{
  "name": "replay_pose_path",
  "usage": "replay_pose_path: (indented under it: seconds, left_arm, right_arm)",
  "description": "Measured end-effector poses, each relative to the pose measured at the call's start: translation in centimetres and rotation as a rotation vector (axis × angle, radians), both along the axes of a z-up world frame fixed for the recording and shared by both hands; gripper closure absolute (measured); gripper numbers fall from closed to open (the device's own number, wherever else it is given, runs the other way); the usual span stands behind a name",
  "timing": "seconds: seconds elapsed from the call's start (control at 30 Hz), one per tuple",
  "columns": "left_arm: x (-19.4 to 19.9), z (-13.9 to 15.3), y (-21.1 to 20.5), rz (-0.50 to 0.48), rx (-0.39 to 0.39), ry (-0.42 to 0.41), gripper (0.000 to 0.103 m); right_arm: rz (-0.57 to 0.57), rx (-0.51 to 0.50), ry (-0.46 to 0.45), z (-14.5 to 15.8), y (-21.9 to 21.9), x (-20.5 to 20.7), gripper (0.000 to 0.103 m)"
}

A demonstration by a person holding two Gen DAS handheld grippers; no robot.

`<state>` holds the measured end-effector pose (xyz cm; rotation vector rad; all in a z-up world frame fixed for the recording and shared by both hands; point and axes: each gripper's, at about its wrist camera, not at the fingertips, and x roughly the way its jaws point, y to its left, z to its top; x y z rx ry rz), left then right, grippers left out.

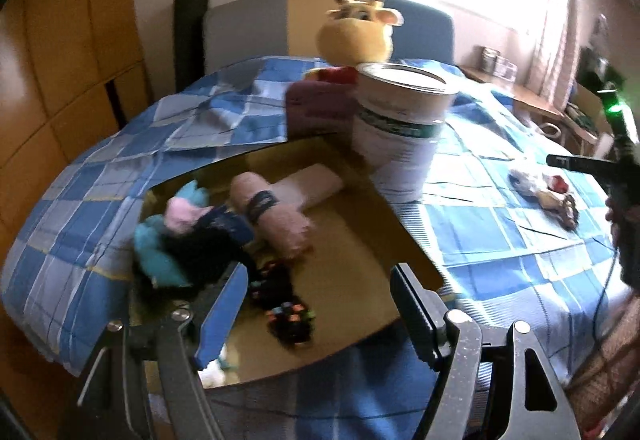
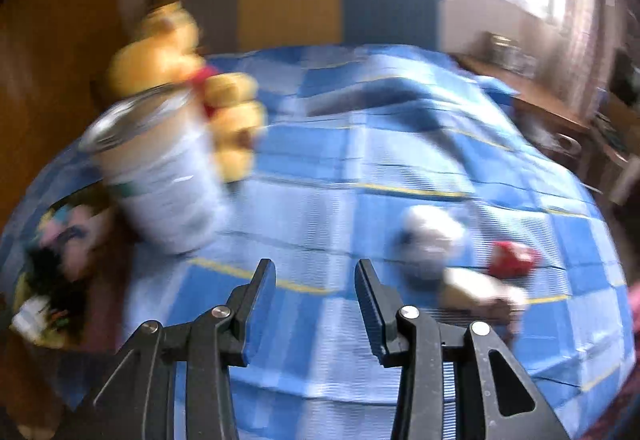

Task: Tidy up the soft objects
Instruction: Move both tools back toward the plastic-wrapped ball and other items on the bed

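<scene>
On top of the bed, over the blue checked bedspread (image 2: 360, 144), both grippers are empty right now. Left gripper (image 1: 316, 304) hangs with jaws spread wide above the cardboard box (image 1: 360, 240), which already has a rolled pink towel (image 1: 272, 212), a white roll (image 1: 312, 180) and a pile of socks (image 1: 192, 236) in it. Right gripper (image 2: 316, 296) has its jaws parted with nothing but bedspread between them.

My read: this is the in-between step, going for the next item. What's left out is a small heap just right of the right gripper: something white (image 2: 432, 236), something red (image 2: 512, 256), and a darker piece. That view's badly smeared, so possibly socks or a small toy. Next move would need the right gripper swung over that heap and lowered onto one piece.

Also on the bed: a big tin can (image 1: 400, 128) beside the box, with a giraffe plush (image 1: 356, 32) behind it. Wooden wardrobe left, bright curtained window right.
</scene>
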<state>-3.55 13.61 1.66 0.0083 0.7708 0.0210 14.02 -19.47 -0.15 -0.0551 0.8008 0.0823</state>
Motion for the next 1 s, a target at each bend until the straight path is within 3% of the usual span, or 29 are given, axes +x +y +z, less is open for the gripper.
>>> replay_pose_path:
  seconds: [0.17,0.27,0.37,0.43,0.57,1.0]
  left_arm:
    - [0.9,0.1,-2.8,-0.069,0.010,0.010,0.029]
    - [1.4,0.1,-4.5,-0.111,0.034,0.010,0.029]
    - [2.2,0.0,-6.2,-0.154,0.032,0.019,0.029]
    - [2.8,-0.3,-7.2,-0.181,0.030,0.029,0.028]
    - [3.7,-0.7,-9.2,-0.223,0.040,0.043,0.024]
    - [6.4,-1.8,-14.7,-0.340,0.052,0.078,0.024]
  right_arm:
    - [-0.303,0.027,-0.048,-1.3,-8.5,0.1,0.062]
    - [-0.477,0.220,-0.014,-2.0,-13.5,-0.4,0.062]
    - [-0.565,0.301,-0.007,-2.4,-15.9,-1.1,0.062]
    - [-0.584,0.373,0.010,-2.9,-16.8,-1.3,0.062]
    - [-0.600,0.424,0.031,-3.5,-17.3,-1.5,0.062]
    - [-0.645,0.513,0.055,-4.5,-18.5,-1.7,0.062]
